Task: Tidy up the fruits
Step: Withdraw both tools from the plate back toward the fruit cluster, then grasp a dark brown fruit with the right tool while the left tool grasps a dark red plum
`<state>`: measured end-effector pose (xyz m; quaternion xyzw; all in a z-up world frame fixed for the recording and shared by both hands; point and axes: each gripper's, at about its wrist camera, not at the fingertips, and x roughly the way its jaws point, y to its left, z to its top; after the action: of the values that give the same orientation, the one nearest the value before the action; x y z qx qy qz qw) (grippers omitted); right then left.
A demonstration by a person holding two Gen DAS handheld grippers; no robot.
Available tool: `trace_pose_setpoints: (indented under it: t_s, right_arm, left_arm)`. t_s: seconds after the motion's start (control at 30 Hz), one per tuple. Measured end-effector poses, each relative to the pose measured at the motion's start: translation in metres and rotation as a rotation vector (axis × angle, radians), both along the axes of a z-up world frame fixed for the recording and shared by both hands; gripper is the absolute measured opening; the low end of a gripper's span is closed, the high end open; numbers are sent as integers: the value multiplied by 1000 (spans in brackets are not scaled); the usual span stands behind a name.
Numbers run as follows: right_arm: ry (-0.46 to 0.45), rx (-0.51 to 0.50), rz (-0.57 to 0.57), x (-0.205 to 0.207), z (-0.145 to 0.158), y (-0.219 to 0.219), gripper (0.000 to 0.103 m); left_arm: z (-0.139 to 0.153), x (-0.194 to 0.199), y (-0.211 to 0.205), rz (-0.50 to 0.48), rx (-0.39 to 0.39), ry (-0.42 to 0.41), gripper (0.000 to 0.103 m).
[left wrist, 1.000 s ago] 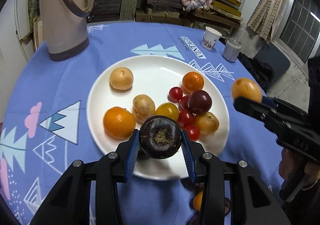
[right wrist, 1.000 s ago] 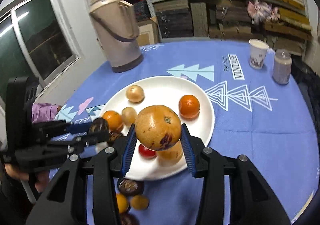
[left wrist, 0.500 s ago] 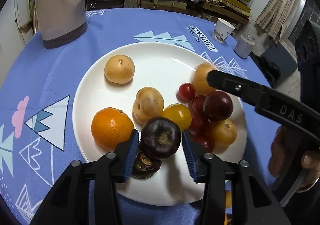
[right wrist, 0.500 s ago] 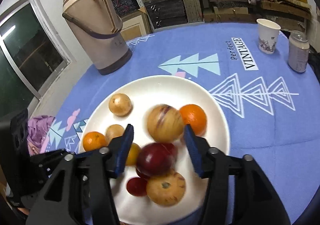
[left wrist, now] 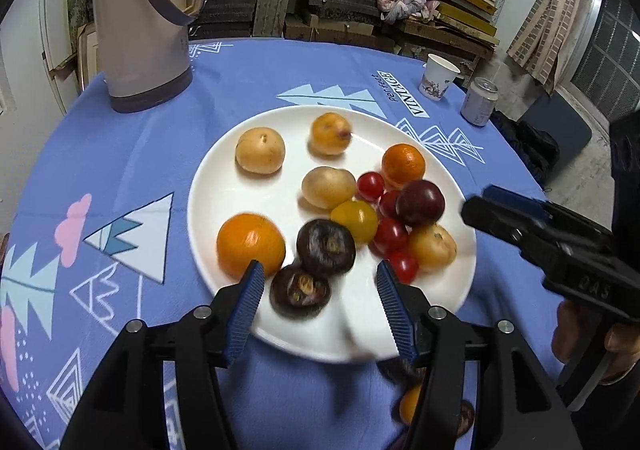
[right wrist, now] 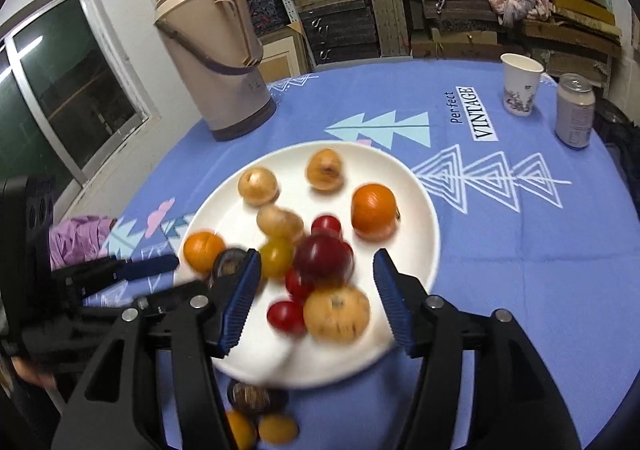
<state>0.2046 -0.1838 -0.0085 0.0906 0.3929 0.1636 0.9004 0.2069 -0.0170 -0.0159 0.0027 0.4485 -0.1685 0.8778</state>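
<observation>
Oranges, plums and tomatoes are held on the plate (left wrist: 224,186) – more fruit (right wrist: 256,426) beside its near rim is blurred – with both the left gripper (left wrist: 320,308) and right gripper (right wrist: 316,300) spread apart, empty.

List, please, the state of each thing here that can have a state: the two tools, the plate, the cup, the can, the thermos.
Left tool: open, holding nothing.
Right tool: open, holding nothing.
White plate: loaded with many fruits, some bare space.
Dark fruits: two, resting on the plate, touching each other.
Paper cup: upright; contents not visible.
Can: upright; whether opened, cannot tell.
Thermos: upright, lid on.
</observation>
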Motion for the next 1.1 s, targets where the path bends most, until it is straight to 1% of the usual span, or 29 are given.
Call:
trace_pose_setpoints:
  t_s: [0.1, 0.17, 0.2, 0.3, 0.4, 0.5, 0.57, 0.8, 0.87, 0.9, 0.97, 1.03, 1.1]
  right_arm:
    - [-4, -41, 30, -27, -3, 4, 58]
    - [-14, -78, 58, -50, -6, 9, 60]
    - [-16, -84, 66, -57, -7, 10, 64]
    - [-18, -126, 114, -87, -16, 20, 65]
    - [-15, -186, 151, -113, -28, 31, 65]
    - [0, -207, 173, -130, -38, 36, 65]
    - [10, -213, 186, -136, -43, 38, 65]
    - [30, -255, 224, -143, -56, 50, 64]
    - [36, -268, 230, -140, -60, 56, 61]
    - [42, -271, 232, -137, -62, 58, 57]
    - [45, -261, 232, -134, -64, 59, 54]
    - [54, -237, 244, -132, -65, 60, 43]
    - [50, -235, 235, -131, -64, 61, 43]
  left_arm:
    - [1, -17, 4, 2, 17, -15, 60]
    - [1, -27, 7, 2, 20, -22, 61]
    - [0, -32, 8, 1, 23, -26, 62]
    - [-2, -48, 13, 14, 45, -44, 64]
    - [-9, -62, 20, 26, 36, -30, 64]
    - [-15, -73, 27, 40, 22, -14, 64]
    - [-18, -80, 32, 49, 9, -3, 64]
    - [-22, -92, 35, 55, 19, 4, 64]
    - [-23, -92, 34, 51, 20, 6, 64]
    - [-23, -93, 33, 47, 20, 7, 64]
    - [-24, -92, 33, 45, 22, 9, 64]
    - [-26, -92, 33, 42, 26, 13, 64]
    - [-27, -92, 33, 39, 26, 16, 64]
